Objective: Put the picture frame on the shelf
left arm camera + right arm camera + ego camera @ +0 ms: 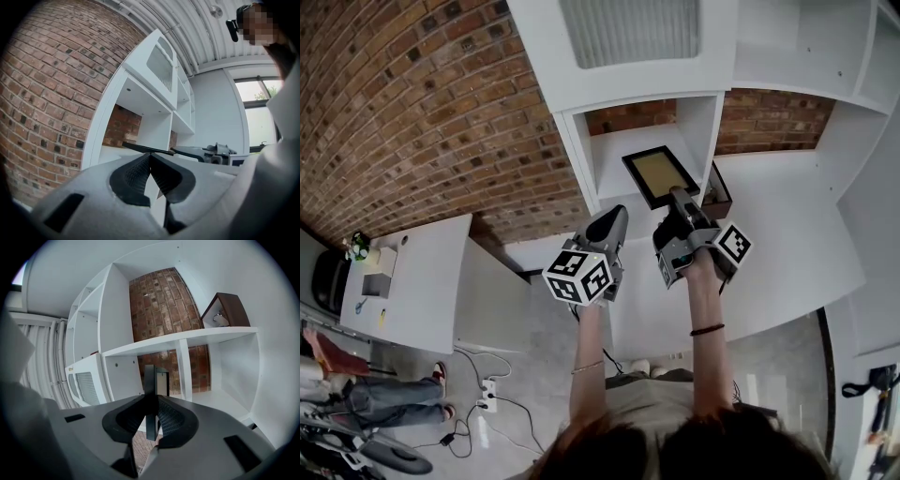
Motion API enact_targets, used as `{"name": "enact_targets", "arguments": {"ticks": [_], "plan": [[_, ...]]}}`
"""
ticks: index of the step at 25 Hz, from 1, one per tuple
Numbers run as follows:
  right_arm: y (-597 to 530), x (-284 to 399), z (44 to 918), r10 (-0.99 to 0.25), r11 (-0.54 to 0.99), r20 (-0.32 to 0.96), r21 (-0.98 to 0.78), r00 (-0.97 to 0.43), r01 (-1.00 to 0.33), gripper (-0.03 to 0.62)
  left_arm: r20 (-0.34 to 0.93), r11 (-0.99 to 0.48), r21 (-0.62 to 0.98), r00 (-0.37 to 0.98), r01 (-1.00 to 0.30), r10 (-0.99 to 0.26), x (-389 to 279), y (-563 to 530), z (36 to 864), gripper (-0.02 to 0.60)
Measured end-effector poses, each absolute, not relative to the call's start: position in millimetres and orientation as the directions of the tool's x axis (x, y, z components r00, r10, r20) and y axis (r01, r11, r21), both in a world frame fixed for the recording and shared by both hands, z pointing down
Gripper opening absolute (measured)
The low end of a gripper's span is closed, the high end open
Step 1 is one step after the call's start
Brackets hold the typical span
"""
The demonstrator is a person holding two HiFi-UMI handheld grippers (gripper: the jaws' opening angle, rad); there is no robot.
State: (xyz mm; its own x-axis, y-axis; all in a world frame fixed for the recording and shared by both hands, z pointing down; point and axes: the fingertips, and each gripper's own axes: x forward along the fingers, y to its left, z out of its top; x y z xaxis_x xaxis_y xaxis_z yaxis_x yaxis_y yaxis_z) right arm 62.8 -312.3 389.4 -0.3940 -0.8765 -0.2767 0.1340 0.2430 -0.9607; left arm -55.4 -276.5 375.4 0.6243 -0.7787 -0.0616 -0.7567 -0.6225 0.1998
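Note:
The picture frame (660,175) is black with a tan middle. It hangs tilted in front of the open compartment of the white shelf unit (581,159). My right gripper (679,196) is shut on its near edge. In the right gripper view the frame (151,380) stands edge-on between the pads, clamped at my right gripper (151,414). My left gripper (618,215) hovers just left of the frame, jaws shut with nothing in them. In the left gripper view its tips meet at my left gripper (150,155), with the frame (146,148) edge-on just beyond.
A dark brown wooden object (718,193) leans on the shelf board right of the frame, also seen as the brown object (224,310). A louvred cabinet door (629,30) sits above the compartment. A white table (422,291) stands at the left, a person's legs (384,398) beside it.

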Motion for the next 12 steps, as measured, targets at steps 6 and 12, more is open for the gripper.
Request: {"name": "enact_targets", "arguments": {"ticks": [6, 12], "plan": [[-324.9, 57.4, 391.4, -0.875, 0.241, -0.272, -0.962, -0.401, 0.127, 0.072, -0.061, -0.625, 0.205, 0.628, -0.753, -0.776, -57.5, -288.9, 376.7, 0.011], [-338.4, 54.7, 395.7, -0.877, 0.233, -0.261, -0.965, -0.404, 0.117, 0.072, -0.051, -0.628, 0.212, 0.634, -0.748, -0.772, -57.9, -299.6, 382.2, 0.011]]}}
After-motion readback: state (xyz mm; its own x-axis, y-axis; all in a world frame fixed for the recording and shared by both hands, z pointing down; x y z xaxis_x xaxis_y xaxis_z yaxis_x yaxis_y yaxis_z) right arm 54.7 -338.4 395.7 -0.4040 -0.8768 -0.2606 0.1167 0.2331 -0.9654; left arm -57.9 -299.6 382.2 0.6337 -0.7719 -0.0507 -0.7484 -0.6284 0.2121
